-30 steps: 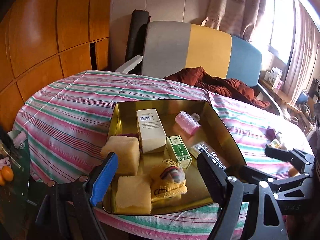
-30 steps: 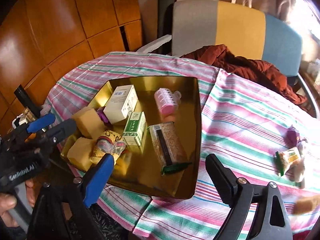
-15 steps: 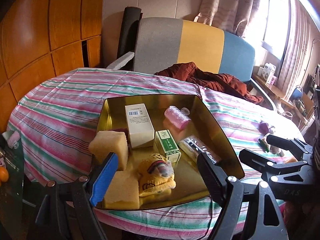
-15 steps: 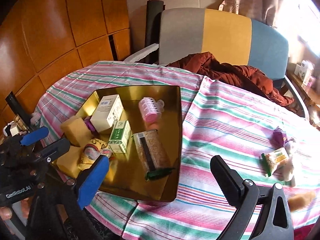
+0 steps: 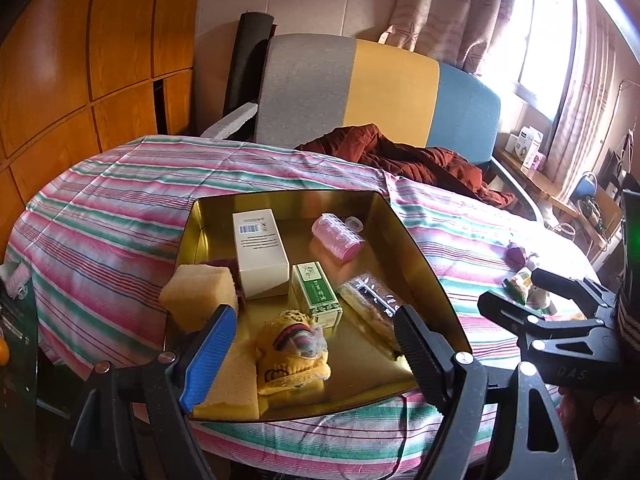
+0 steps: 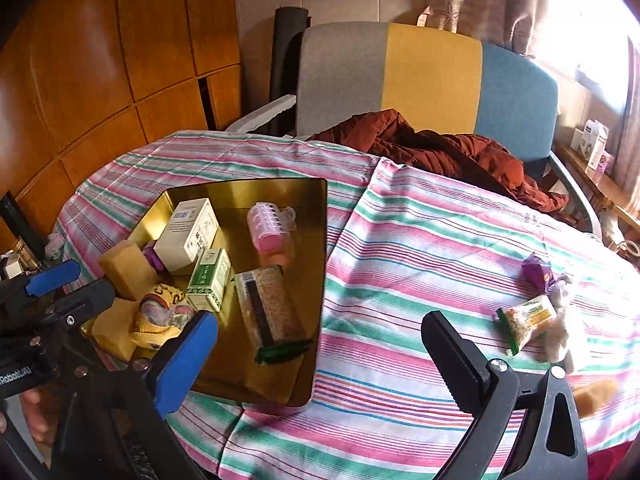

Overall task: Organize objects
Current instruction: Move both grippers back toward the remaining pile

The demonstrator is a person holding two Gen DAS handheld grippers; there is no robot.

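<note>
- Both grippers have drawn back and swung rightward over the past second, so that the gold tray [image 6: 320, 280] now sits toward the left of the right wrist view and more of the striped tablecloth [image 6: 400, 240] is open ahead; nothing in the tray has shifted.
- Left gripper [image 5: 312, 344] hangs with jaws wide and empty at the tray's near rim; right gripper [image 6: 320, 344] likewise gapes empty, aimed past the tray's right wall at bare cloth, probably lining up on the loose items.
- Nearest the left claw, between its fingers: one yellow knitted toy [image 5: 294, 344]; two yellow sponges [image 5: 200, 298] stacked at the tray's left corner, one by the blue pad, one beyond it.
- Just beyond: one green box [image 5: 316, 294], one wrapped snack bar [image 5: 372, 304] lying lengthwise, one white box [image 5: 260, 252] with a purple item half hidden beside it, one pink hair roller [image 5: 338, 236] farthest back; seven gathered things counted, presumably packed there as the sorting place.
- Right of the right claw, well apart from the tray: one snack packet [image 6: 526, 318], one purple wrapper [image 6: 538, 270], a whitish item touching the packet, and a blurred orange piece at the frame edge; these look yet to be collected.
- Farthest: a rust-red jacket [image 6: 440, 148] draped over a tricolour chair [image 6: 428, 72].
</note>
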